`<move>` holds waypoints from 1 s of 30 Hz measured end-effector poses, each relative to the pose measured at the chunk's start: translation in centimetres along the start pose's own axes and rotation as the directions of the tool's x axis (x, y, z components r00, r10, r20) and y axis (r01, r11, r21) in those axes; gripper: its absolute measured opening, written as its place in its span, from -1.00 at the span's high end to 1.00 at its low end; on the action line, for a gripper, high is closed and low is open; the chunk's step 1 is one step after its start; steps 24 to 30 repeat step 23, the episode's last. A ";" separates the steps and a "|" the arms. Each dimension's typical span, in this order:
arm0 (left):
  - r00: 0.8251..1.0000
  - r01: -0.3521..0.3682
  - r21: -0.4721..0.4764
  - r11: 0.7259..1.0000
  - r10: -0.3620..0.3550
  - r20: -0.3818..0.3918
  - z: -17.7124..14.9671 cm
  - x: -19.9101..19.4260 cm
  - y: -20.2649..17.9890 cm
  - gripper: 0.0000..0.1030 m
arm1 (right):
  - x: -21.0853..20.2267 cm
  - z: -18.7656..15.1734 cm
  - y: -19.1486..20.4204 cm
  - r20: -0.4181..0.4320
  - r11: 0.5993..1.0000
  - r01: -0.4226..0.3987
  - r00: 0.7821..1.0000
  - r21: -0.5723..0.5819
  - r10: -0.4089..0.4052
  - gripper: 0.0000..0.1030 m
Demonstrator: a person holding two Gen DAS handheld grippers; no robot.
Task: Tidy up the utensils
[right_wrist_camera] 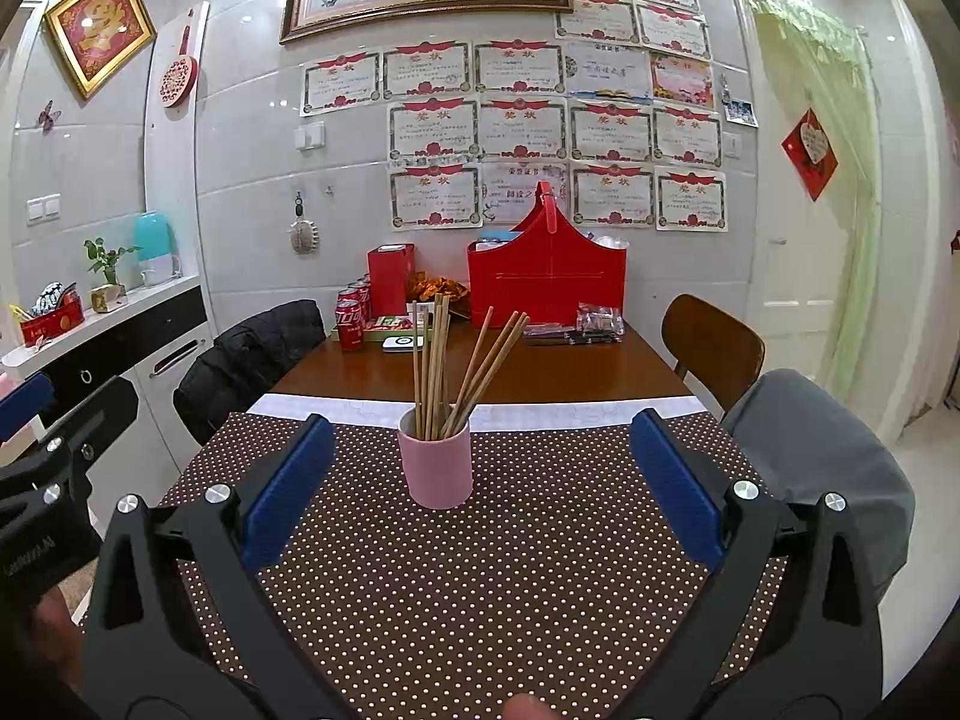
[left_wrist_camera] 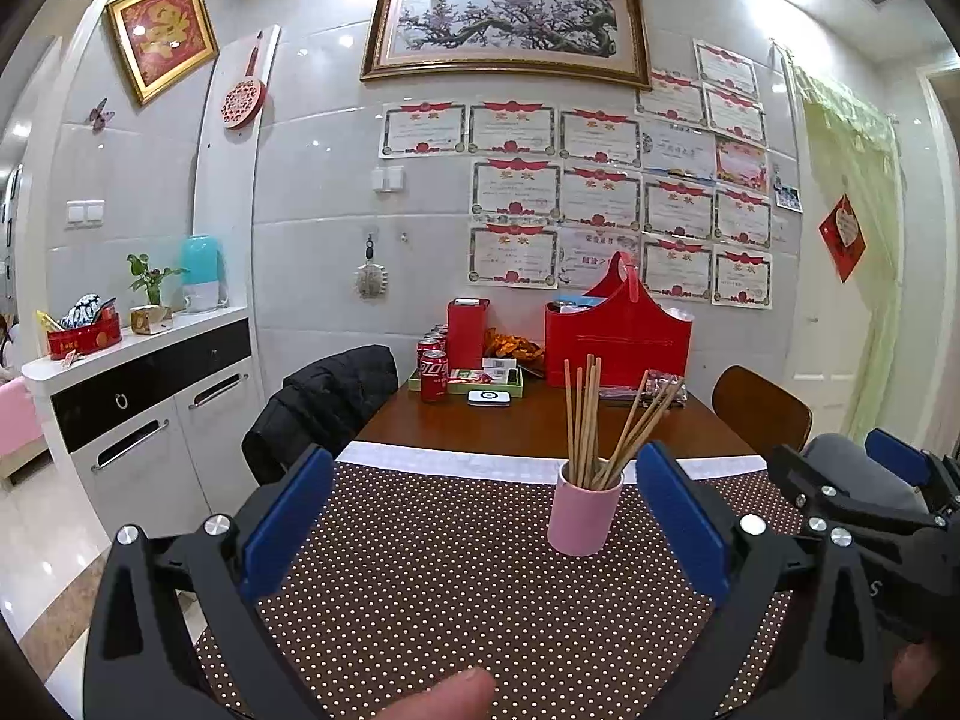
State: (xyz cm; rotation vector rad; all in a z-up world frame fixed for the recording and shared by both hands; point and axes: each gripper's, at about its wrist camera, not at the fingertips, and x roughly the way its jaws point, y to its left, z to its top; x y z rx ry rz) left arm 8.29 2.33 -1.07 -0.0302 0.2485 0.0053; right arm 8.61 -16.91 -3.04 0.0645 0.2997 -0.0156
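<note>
Setting: dining room of a private home. Evidence: wooden dining surface (left_wrist_camera: 540, 420) with polka-dot cloth (left_wrist_camera: 456, 588); brown chair (left_wrist_camera: 759, 405), right; jacket-draped chair (left_wrist_camera: 324, 402), left; white tiled wall hung with a framed blossom picture (left_wrist_camera: 507, 18) and rows of award certificates (left_wrist_camera: 600, 192); sideboard (left_wrist_camera: 144, 396), far left, bearing a potted plant (left_wrist_camera: 150, 282); cola cans (left_wrist_camera: 433, 375) and red gift basket (left_wrist_camera: 618, 336) at the far end.
</note>
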 end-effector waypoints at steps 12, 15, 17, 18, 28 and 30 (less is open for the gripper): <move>1.000 0.012 0.000 1.000 -0.012 0.026 -0.1 -0.5 0.1 -0.93 | 0.0 0.1 0.4 0.003 1.000 0.000 1.000 0.003 0.000 -0.88; 0.999 0.010 0.009 1.000 -0.010 0.031 -0.2 -0.6 -0.1 -0.93 | -0.1 0.1 0.4 0.003 1.000 0.001 1.000 0.007 -0.001 -0.88; 1.000 0.003 0.013 1.000 -0.004 0.028 -0.2 -0.6 -0.2 -0.93 | -0.1 0.0 0.4 0.003 1.000 0.000 1.000 0.011 0.000 -0.88; 1.000 0.002 0.015 1.000 -0.002 0.026 -0.2 -0.6 -0.3 -0.93 | -0.1 0.0 0.6 0.003 1.000 0.000 1.000 0.013 0.000 -0.88; 1.000 -0.002 0.015 1.000 0.002 0.016 -0.1 -0.4 -0.2 -0.93 | -0.3 0.0 0.5 0.009 1.000 0.000 1.000 0.019 0.000 -0.88; 1.000 -0.002 0.015 1.000 0.002 0.016 -0.1 -0.4 -0.2 -0.93 | -0.3 0.0 0.5 0.009 1.000 0.000 1.000 0.019 0.000 -0.88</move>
